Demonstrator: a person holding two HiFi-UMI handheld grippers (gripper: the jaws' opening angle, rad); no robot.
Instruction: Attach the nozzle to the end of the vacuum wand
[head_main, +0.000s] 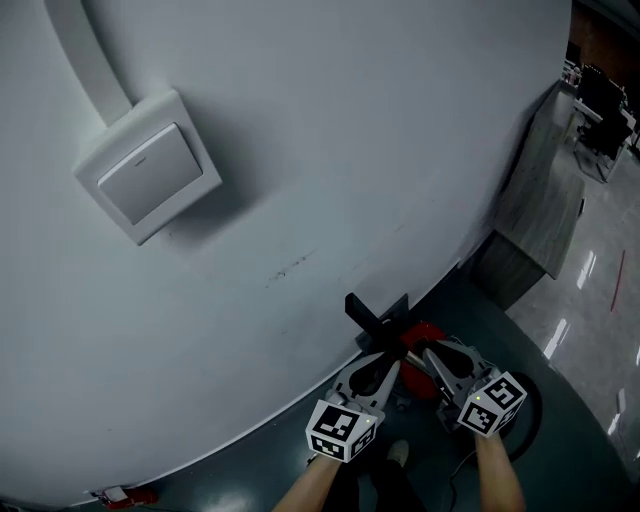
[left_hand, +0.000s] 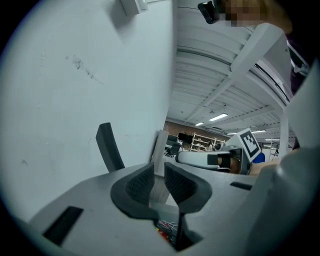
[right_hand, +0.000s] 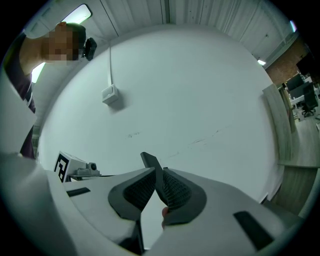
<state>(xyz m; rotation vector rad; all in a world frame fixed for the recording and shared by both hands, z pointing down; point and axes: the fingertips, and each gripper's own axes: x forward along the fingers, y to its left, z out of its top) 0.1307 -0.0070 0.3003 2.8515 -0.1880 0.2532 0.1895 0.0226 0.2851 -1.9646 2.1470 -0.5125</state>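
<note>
- Nozzle (right_hand: 151, 164): a flat black piece, pinched between the pads of your right tongs (right_hand: 156, 187). Its tip stands up past the pads, in front of the white wall (head_main: 330, 150).
- Gap: the pads of your left tongs (left_hand: 159, 180) stand a narrow slit apart, and nothing that shows is gripped between them. In the left gripper view the nozzle rises just to their left.
- Head view: you hold both tongs low in the picture, side by side, pointing towards the wall. A red part (head_main: 422, 336) lies between their tips, and the nozzle is just above it.
- Wall box (head_main: 148, 165): white, at upper left, well apart from both tongs.
</note>
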